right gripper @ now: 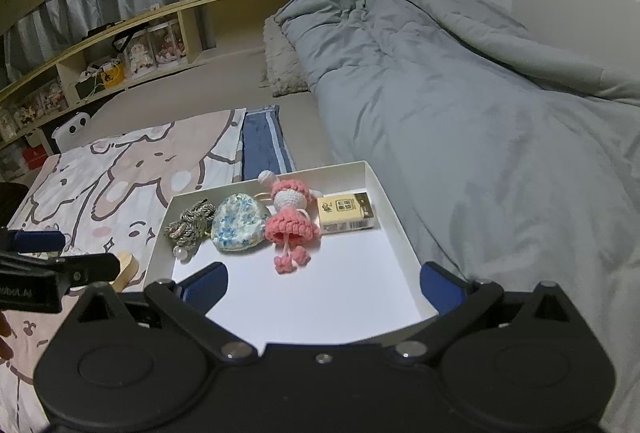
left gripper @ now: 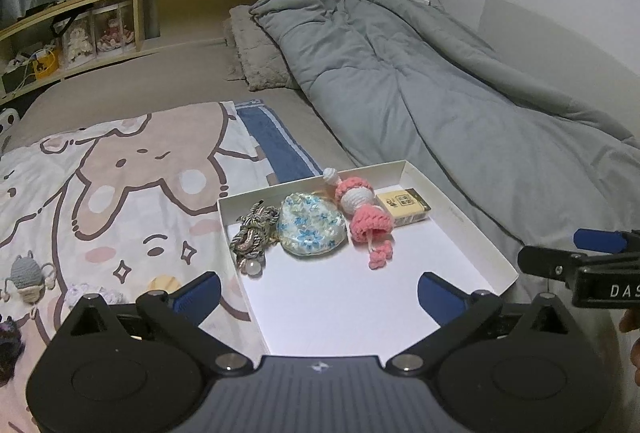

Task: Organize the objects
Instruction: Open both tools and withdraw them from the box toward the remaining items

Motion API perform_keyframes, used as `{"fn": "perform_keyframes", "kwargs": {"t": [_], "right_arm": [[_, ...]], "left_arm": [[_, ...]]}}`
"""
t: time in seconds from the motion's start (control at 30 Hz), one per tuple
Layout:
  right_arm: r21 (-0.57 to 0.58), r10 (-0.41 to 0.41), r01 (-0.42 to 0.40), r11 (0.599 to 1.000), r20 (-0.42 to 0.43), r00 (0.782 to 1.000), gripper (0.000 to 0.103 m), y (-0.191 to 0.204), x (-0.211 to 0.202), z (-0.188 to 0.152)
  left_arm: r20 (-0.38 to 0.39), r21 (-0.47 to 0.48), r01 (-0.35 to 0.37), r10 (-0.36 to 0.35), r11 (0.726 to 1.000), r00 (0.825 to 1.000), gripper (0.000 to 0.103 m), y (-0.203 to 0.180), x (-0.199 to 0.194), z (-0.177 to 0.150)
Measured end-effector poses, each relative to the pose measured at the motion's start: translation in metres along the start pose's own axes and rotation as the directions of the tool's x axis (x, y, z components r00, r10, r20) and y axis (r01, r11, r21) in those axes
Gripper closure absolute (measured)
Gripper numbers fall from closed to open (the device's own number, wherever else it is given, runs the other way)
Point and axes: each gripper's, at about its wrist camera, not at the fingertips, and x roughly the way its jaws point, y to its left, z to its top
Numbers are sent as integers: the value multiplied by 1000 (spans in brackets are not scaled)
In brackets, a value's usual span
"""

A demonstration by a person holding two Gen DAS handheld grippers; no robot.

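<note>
A shallow white box (left gripper: 472,233) (right gripper: 396,221) lies on the bed. In its far end lie a braided cord charm (left gripper: 254,229) (right gripper: 190,223), a blue floral pouch (left gripper: 310,229) (right gripper: 238,223), a pink crochet doll (left gripper: 364,213) (right gripper: 290,217) and a small yellow box (left gripper: 404,207) (right gripper: 346,213). My left gripper (left gripper: 318,291) is open and empty above the box's near part. My right gripper (right gripper: 324,285) is open and empty over the same box. On the cartoon blanket left of the box lie a grey crochet toy (left gripper: 28,279), a round wooden piece (left gripper: 164,283) (right gripper: 126,267) and a dark item (left gripper: 8,337).
A cartoon-print blanket (left gripper: 120,173) (right gripper: 132,169) covers the bed's left. A grey duvet (left gripper: 440,93) (right gripper: 460,93) lies bunched on the right. A blue towel (left gripper: 276,145) (right gripper: 262,141) lies behind the box. Wooden shelves (left gripper: 100,29) with figures run along the back.
</note>
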Motion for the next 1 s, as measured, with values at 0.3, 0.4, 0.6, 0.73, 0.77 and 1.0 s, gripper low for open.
{"fn": "perform_keyframes", "kwargs": {"t": [0.3, 0.4, 0.6, 0.73, 0.77, 1.0], "right_arm": [[-18, -9, 9, 1000, -1, 1000, 0, 9, -5, 0], [-18, 18, -18, 1000, -5, 1000, 0, 13, -3, 0], [-19, 29, -29, 999, 3, 1000, 0, 28, 6, 3], [-21, 55, -55, 998, 4, 998, 0, 45, 14, 7], [-24, 63, -63, 998, 3, 998, 0, 50, 17, 9], [-53, 116, -115, 992, 10, 993, 0, 92, 32, 16]], "left_arm": [[16, -39, -3, 4, 999, 1000, 0, 18, -6, -5], [21, -49, -5, 6, 999, 1000, 0, 26, -7, -7], [48, -72, -58, 61, 996, 997, 0, 55, -15, -8], [63, -85, -111, 116, 990, 991, 0, 79, -24, -8], [66, -87, -121, 127, 989, 990, 0, 84, -26, -8], [91, -116, -202, 213, 972, 973, 0, 126, -43, -11]]}}
